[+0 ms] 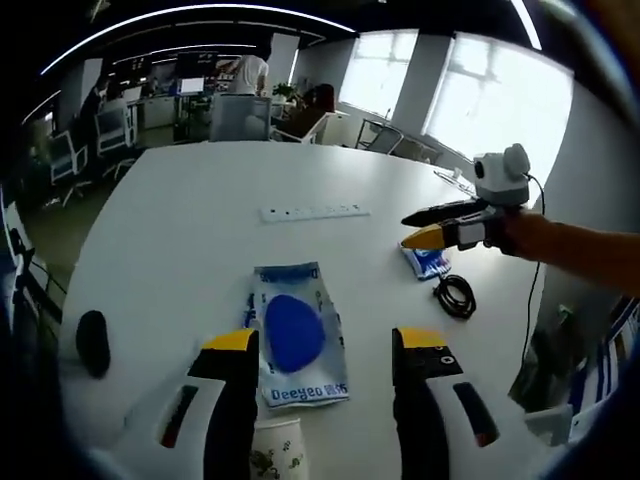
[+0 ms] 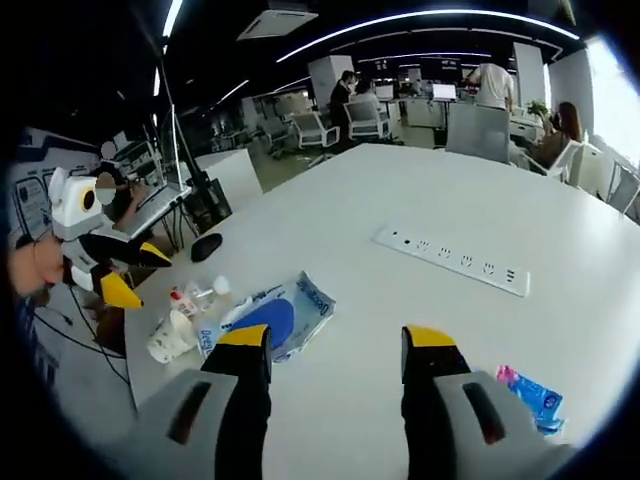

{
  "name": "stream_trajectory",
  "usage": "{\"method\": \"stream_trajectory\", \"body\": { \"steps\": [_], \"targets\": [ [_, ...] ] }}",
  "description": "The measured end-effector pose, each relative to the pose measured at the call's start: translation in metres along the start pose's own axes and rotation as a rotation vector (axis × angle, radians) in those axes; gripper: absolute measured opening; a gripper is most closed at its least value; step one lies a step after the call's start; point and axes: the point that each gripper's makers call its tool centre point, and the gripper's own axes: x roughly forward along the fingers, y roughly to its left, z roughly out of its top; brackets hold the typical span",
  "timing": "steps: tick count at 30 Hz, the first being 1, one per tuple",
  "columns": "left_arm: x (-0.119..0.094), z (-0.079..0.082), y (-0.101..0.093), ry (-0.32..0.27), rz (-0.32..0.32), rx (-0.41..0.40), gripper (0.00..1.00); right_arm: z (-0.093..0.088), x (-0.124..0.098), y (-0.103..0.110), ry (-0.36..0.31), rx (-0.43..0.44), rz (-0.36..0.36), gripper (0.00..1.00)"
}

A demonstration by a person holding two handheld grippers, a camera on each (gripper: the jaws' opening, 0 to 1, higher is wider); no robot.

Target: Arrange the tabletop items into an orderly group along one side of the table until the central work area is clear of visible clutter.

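**Wipes pack on table, both hand-held grippers spread & empty**

Wipes pack (image 1: 296, 335), blue/white w/ big blue oval, lies flat on the white table (image 1: 180, 230); used here as landmark. Left hand-held gripper (image 1: 330, 345) hovers over its near end, jaws spread, nothing between them; the left jaw overlaps the pack's corner in the left gripper view, contact can't be told. A paper cup (image 1: 277, 450) sits just beside the pack's near edge, between the jaws. Black mouse (image 1: 92, 342) lies well to the pack's left, near the table edge. White power strip (image 1: 314, 212) lies beyond the pack, toward table centre. Small blue packet (image 1: 428, 261) is to the pack's right, w/ a coiled black cable (image 1: 456, 296) just beside it.

Right hand-held gripper (image 1: 415, 228) hovers near that small blue packet, jaws apart, holding nothing. In the right gripper view its own jaws are also spread, w/ the wipes pack (image 2: 268, 315) just past the left jaw. Beside the pack there: a small clear bottle (image 2: 195, 296) lying by the cup (image 2: 170, 340). Office chairs, desks & people stand beyond the table.
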Motion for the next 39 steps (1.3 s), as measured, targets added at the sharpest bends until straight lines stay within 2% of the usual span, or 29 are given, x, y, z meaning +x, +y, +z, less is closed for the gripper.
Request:
{"method": "stream_trajectory", "body": {
  "steps": [9,15,28,32,39],
  "targets": [
    [-0.015,-0.018,0.018,-0.007,0.040,-0.057,0.53,0.002,0.040,0.016,0.065,-0.080,0.075,0.49],
    [-0.021,-0.028,0.025,-0.016,0.053,-0.091,0.53,-0.001,0.067,0.021,0.135,-0.140,0.130,0.48],
    [-0.030,-0.025,0.044,-0.054,0.076,-0.125,0.52,-0.002,0.115,0.021,0.246,-0.265,0.218,0.43],
    [-0.030,-0.026,0.050,-0.059,0.084,-0.130,0.52,-0.005,0.132,0.016,0.299,-0.304,0.251,0.40],
    [-0.033,-0.025,0.056,-0.076,0.092,-0.142,0.52,-0.019,0.152,0.021,0.411,-0.362,0.347,0.35]
  ]
}}
